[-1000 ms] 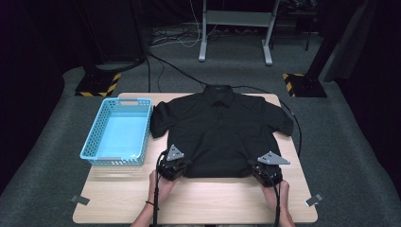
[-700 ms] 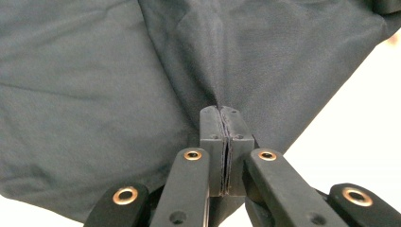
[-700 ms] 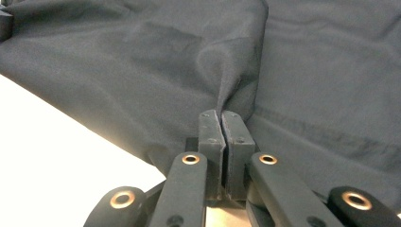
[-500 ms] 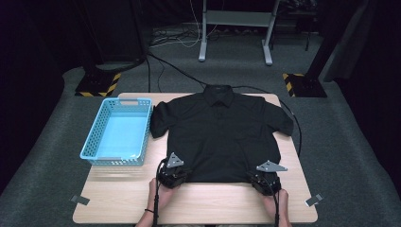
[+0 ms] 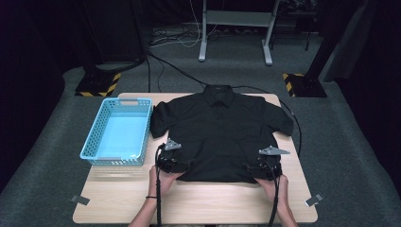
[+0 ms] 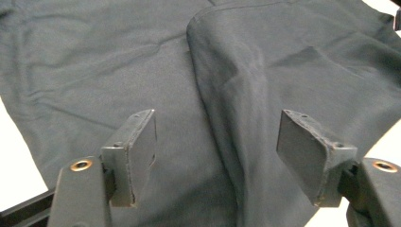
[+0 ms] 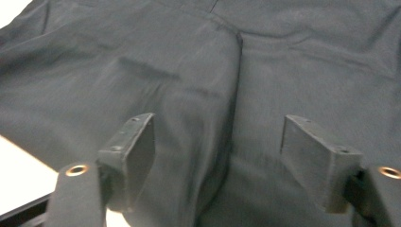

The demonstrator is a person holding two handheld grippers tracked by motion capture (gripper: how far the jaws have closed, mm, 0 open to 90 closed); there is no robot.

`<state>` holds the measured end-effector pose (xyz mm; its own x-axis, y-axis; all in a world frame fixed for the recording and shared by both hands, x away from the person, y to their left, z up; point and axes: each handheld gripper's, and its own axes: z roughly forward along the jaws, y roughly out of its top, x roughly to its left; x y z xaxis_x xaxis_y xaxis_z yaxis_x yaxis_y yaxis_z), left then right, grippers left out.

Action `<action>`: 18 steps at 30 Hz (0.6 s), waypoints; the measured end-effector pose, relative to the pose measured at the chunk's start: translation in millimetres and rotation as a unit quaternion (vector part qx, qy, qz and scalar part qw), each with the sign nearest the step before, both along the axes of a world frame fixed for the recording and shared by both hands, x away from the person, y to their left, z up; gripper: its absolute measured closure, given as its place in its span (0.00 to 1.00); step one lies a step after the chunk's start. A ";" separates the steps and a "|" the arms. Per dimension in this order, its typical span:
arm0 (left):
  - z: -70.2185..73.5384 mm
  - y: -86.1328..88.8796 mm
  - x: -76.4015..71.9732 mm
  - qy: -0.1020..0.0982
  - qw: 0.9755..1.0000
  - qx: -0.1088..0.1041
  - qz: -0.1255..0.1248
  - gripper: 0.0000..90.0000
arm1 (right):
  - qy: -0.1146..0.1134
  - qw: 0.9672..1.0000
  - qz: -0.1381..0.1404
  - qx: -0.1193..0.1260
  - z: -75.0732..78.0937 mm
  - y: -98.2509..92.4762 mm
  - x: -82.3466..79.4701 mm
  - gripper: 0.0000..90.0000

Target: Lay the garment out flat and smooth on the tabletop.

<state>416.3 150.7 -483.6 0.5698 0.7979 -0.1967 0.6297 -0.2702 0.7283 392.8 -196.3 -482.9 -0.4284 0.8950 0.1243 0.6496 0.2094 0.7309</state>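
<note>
A black short-sleeved shirt lies flat on the wooden table, collar toward the far edge. My left gripper rests at the shirt's near left hem corner, jaws wide apart over the dark cloth. My right gripper sits at the near right hem corner, also open, with a raised fold of fabric between its fingers. In both gripper views the cloth bulges up between the jaws, but the pads stand clear of it. Hands hold both grippers from the near edge.
A light blue perforated basket stands on the table's left side, nothing in it. A black cable runs off the right edge. Bare wood lies along the near edge. Stand legs and cables sit on the floor beyond the table.
Both grippers have drawn back slightly toward the near edge and settled at the shirt's hem corners. The shirt itself lies as before.
</note>
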 end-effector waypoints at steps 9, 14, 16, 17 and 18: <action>-19.7 -21.5 24.6 0.037 0.998 -0.001 0.043 0.39 | 0.048 0.999 -0.014 -0.015 -14.1 23.2 44.8 0.40; -23.3 -28.6 21.3 0.030 0.999 0.004 0.018 0.73 | 0.062 0.998 -0.019 -0.018 -19.1 28.7 51.6 0.67; -23.8 -29.0 19.0 0.026 1.000 0.003 0.009 0.85 | 0.060 0.998 -0.017 -0.016 -19.0 28.6 49.7 0.79; -23.6 -28.0 17.8 0.024 1.000 -0.001 0.004 0.89 | 0.057 0.998 -0.016 -0.012 -19.0 28.2 48.3 0.84; -23.1 -27.3 16.4 0.023 1.000 -0.002 0.001 0.93 | 0.053 0.998 -0.014 -0.010 -19.0 27.2 47.0 0.89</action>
<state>432.6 123.3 -506.7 0.5590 0.7979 -0.2255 0.6624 -0.2662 0.7002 439.8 -169.0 -501.9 -0.3891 0.9090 0.1492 0.7289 0.2047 0.6533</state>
